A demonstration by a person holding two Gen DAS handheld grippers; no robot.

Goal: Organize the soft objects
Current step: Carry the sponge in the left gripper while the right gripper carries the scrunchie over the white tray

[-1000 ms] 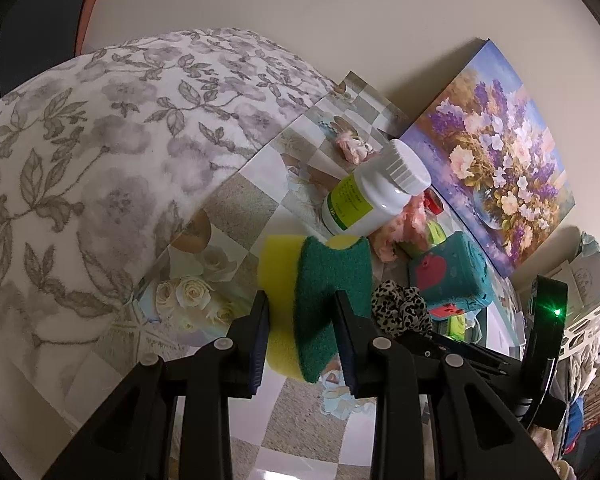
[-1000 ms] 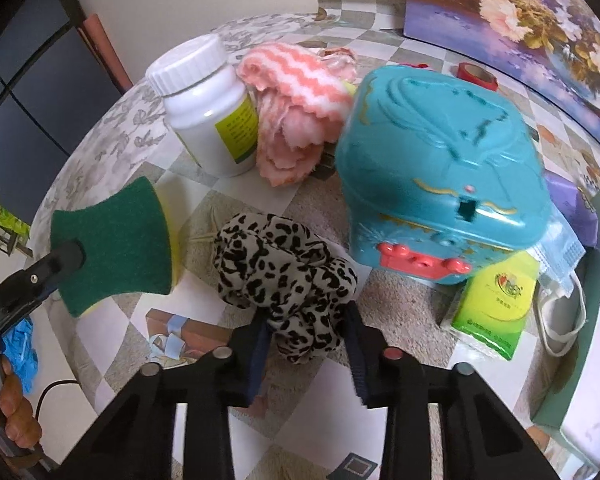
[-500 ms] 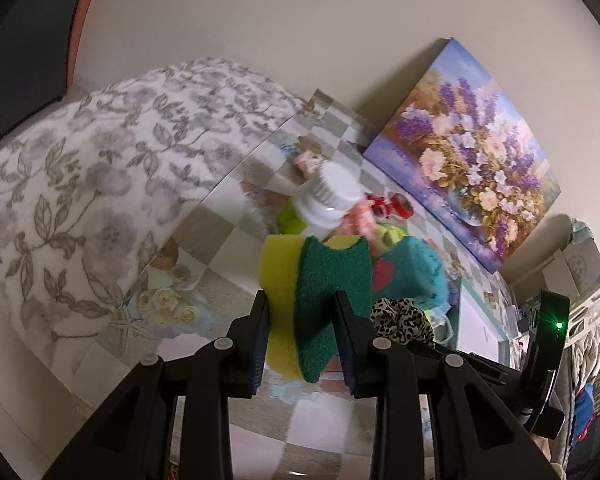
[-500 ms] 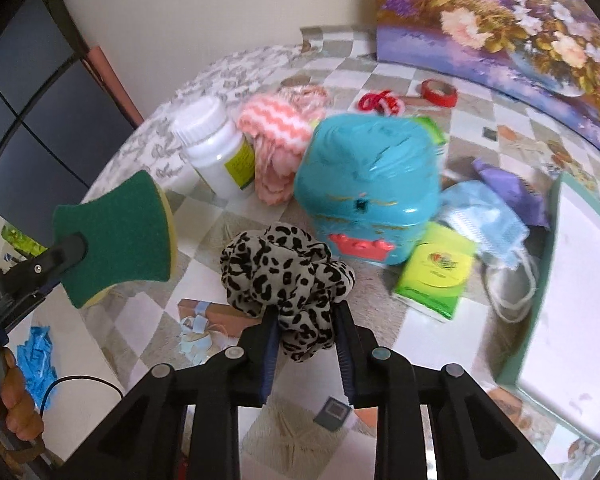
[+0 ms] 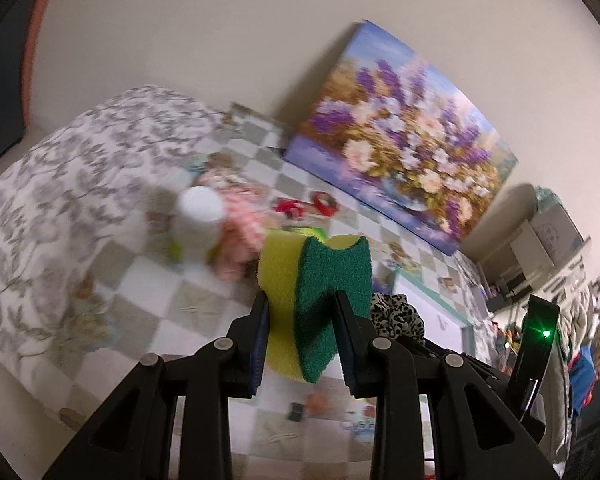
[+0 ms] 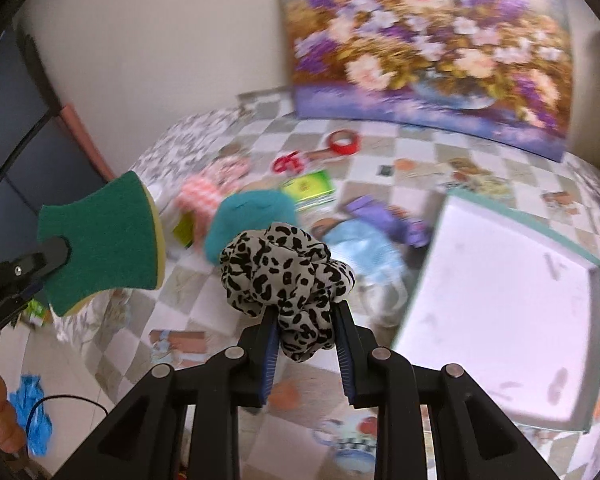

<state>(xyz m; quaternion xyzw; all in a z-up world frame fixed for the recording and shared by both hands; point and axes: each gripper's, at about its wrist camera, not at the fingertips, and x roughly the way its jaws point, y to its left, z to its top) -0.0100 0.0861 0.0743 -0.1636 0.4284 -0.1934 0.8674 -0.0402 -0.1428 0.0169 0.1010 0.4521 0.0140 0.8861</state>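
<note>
Both grippers have risen above the checkered table: left gripper clamps the waisted yellow-green sponge, right gripper pinches the crinkly leopard-print scrunchie, left of the shallow, teal-rimmed, empty tray.

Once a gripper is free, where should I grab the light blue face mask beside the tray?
Probably pinch the bunched middle of the light blue face mask, coming straight down. It lies flat on the tablecloth, with the teal box close on one side and the tray on the other, so a side approach looks crowded.
</note>
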